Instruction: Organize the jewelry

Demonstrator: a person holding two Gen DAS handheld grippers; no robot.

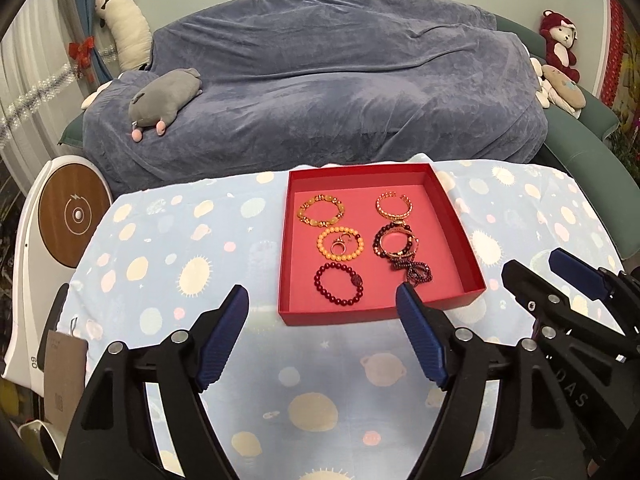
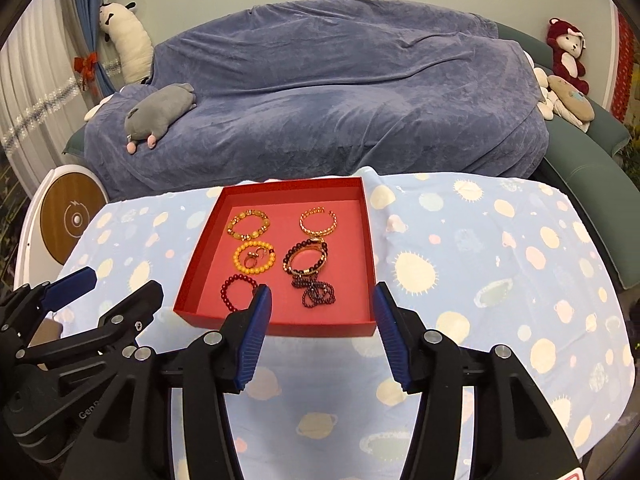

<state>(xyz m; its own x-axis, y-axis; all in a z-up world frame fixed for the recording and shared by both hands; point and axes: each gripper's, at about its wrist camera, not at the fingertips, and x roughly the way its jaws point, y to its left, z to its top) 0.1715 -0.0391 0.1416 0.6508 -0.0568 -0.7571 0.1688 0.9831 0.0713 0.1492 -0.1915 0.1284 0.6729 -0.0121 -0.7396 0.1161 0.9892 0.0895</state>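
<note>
Left gripper (image 1: 322,300) jaws spread wide, nothing held, hovering over the tablecloth just short of the red tray's near wall. Right gripper (image 2: 323,298) also wide apart and empty, tips at the tray's near edge, left finger (image 2: 256,320) overlapping the view of the dark red bracelet. Each gripper shows at the side of the other's view, both low and side by side.

Red tray (image 1: 456,224) sits on the blue planet-print tablecloth (image 1: 168,248), all jewelry inside it in two columns. Left column, far to near: yellow chunky bead bracelet (image 1: 321,211), orange bead bracelet (image 1: 341,244) with small rings (image 1: 340,245) lying inside its loop, dark red bead bracelet (image 1: 339,283). Right column: gold open bangle (image 1: 394,205) at the far end, then a dark bead bracelet with gold bangles (image 1: 396,245) stacked together, touching a tangled dark bead strand (image 1: 416,272) nearest the grippers.

Beyond the table, sofa under a blue-grey cover (image 1: 320,80), grey plush (image 1: 164,100) lying on it, red plush bear (image 1: 560,44) at far right. White device with round wooden face (image 1: 74,216) left of the table.
</note>
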